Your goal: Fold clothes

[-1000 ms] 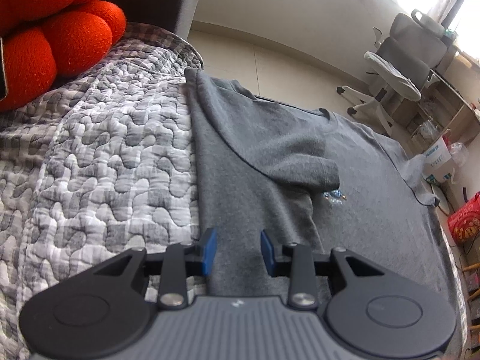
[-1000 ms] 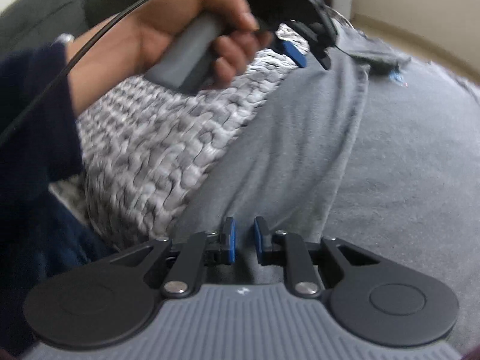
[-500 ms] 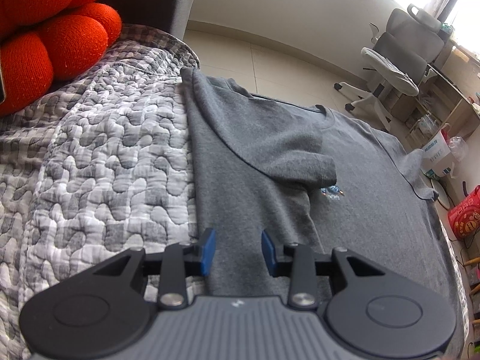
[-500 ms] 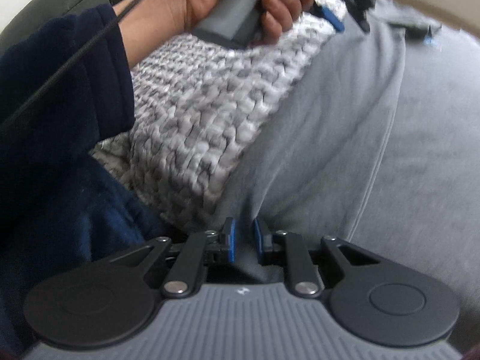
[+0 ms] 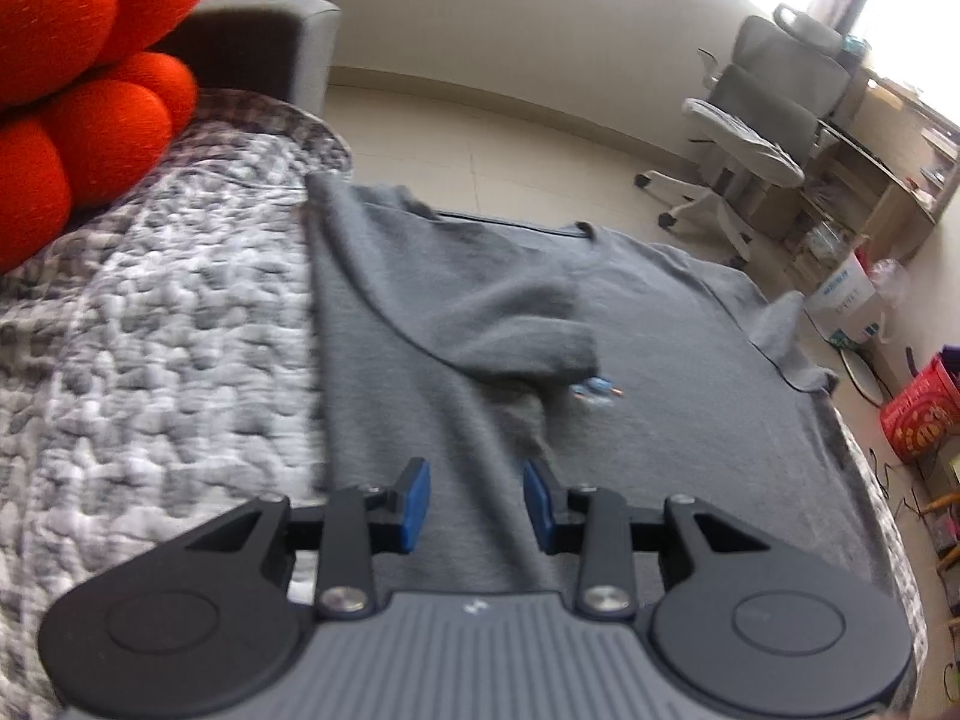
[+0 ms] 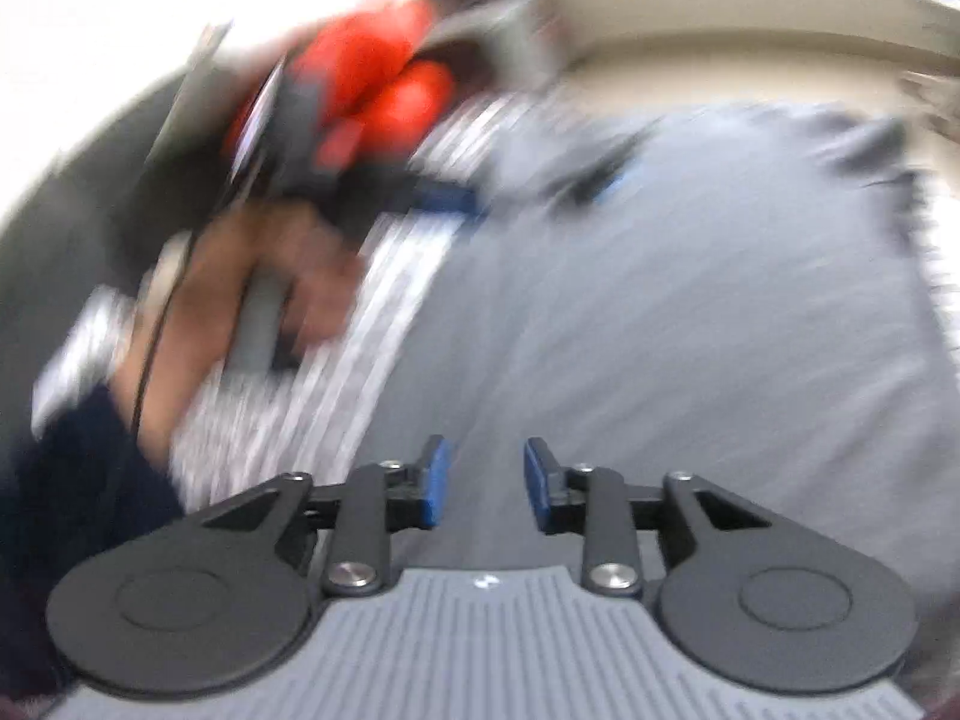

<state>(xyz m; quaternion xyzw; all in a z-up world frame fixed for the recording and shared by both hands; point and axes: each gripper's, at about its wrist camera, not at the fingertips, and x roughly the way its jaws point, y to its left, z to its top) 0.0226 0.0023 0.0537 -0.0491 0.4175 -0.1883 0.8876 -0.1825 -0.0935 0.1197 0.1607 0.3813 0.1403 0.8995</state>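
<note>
T-shirt (image 5: 690, 420), grey, lies spread on the quilted bed cover (image 5: 150, 330), its collar (image 5: 585, 231) at the far edge, so the long axis runs from the near hem straight away from the camera. In the left wrist view the left hand-held gripper (image 5: 476, 504) hangs over the near part of the garment's left side, jaws parted with nothing between them. The left side of the shirt is laid over toward the middle: the folded edge runs straight along the quilt, and the left sleeve (image 5: 510, 336) rests on the chest, its cuff just beside a small blue print (image 5: 594, 387). The far sleeve (image 5: 786, 324) lies out flat near the bed's edge. In the right wrist view, heavily blurred, the right hand-held gripper (image 6: 485, 492) is above the lower part of the shirt, jaws apart and empty. The left hand (image 6: 258, 300) with its tool is ahead and to the left, over the shirt's boundary with the quilt. Judging from both views, the unfolded sleeve and side lie toward the right, nearer the right hand-held gripper; the folded side lies directly ahead of the left one.
</note>
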